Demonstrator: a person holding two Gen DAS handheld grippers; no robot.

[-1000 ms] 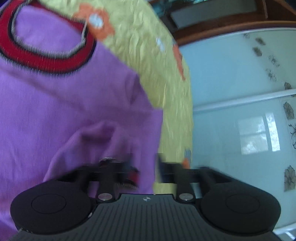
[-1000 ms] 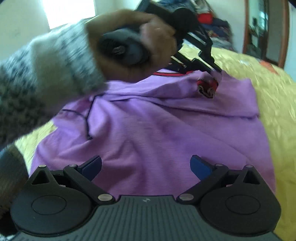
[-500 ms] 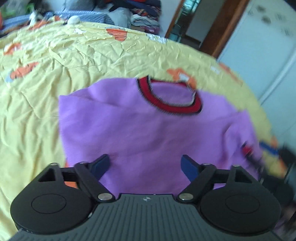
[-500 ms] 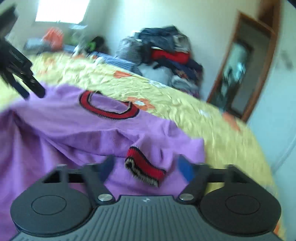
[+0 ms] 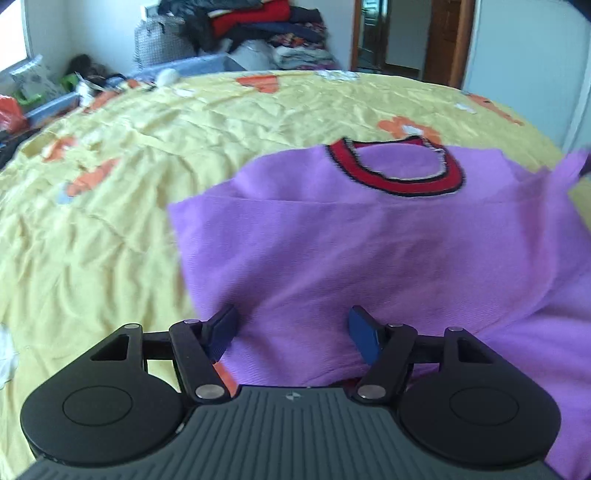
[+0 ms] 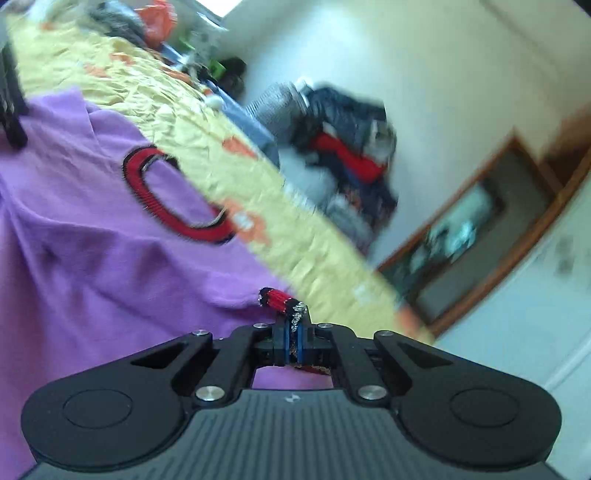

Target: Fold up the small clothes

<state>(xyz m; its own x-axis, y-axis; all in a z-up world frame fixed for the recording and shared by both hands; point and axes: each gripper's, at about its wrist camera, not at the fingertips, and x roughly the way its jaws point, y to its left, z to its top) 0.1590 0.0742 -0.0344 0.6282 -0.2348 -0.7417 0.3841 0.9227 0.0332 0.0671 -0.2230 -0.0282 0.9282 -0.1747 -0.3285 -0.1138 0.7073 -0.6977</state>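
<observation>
Wide open yellow bed (image 5: 110, 206) to the left of the purple sweater (image 5: 369, 251), bare and passable. Beyond the far edge, blocked by a clothes pile (image 5: 258, 33) and clutter (image 5: 44, 92) along the wall. On the right side, little bed past the sweater before a wood-framed doorway (image 6: 480, 229) and white wall.

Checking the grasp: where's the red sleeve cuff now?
Right wrist view, low centre: the cuff is pinched in the shut right tongs, at the purple sweater's edge beside the yellow bedspread.
</observation>
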